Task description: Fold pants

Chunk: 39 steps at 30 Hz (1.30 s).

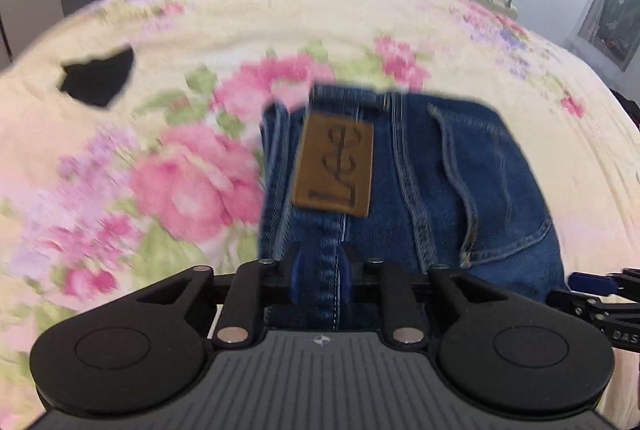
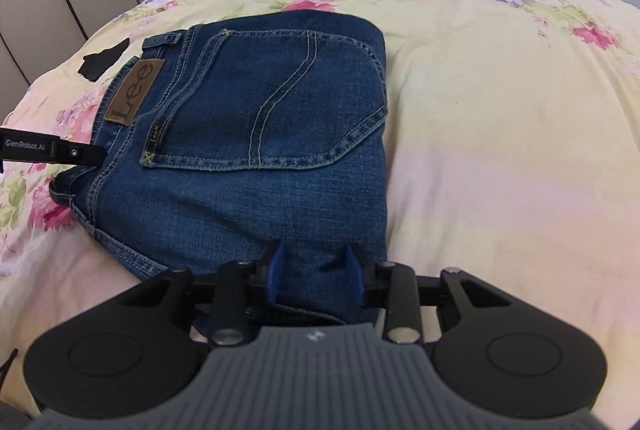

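From the left wrist, our left gripper point(image 1: 320, 270) sits at the waistband of the jeans point(image 1: 420, 182), its blue fingers close around a denim strip below the leather patch point(image 1: 334, 166) — apparently clamped on it. From the right wrist, our right gripper point(image 2: 316, 276) straddles the near edge of the folded jeans point(image 2: 260, 118) on the floral bedspread point(image 2: 500, 110), fingers apart. We should square the edges and press flat — no dragging.

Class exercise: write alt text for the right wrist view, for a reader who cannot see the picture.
Folded blue Lee jeans lie on a floral bedspread, back pocket and brown leather patch facing up. The right hand-held gripper is at the near edge, its blue fingers apart with denim between them. The left hand-held gripper reaches in at the waistband.
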Each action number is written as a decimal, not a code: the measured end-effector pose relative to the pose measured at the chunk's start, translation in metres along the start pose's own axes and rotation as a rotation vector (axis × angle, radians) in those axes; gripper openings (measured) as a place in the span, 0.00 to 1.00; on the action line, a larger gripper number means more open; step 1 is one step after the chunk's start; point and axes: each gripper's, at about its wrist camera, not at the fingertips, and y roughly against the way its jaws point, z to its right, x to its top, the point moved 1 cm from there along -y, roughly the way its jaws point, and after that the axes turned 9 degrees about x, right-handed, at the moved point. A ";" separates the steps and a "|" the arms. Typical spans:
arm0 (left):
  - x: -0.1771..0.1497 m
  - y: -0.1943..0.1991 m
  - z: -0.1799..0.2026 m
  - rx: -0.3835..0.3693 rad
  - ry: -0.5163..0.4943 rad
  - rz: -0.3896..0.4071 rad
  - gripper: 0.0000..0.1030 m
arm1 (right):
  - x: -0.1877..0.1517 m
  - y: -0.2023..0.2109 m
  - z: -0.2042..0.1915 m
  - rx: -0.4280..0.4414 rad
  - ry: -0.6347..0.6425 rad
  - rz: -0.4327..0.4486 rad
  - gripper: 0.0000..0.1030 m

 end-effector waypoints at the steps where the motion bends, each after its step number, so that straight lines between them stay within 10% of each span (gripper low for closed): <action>1: 0.003 0.016 -0.001 0.012 -0.004 0.039 0.29 | 0.005 0.010 -0.004 -0.017 0.004 0.007 0.50; 13: -0.022 0.212 0.033 0.189 0.009 0.381 0.86 | -0.005 0.180 -0.084 -0.070 0.119 0.355 0.79; 39: -0.128 0.230 0.092 0.150 -0.027 0.260 0.87 | -0.127 0.244 -0.127 -0.102 0.091 0.397 0.79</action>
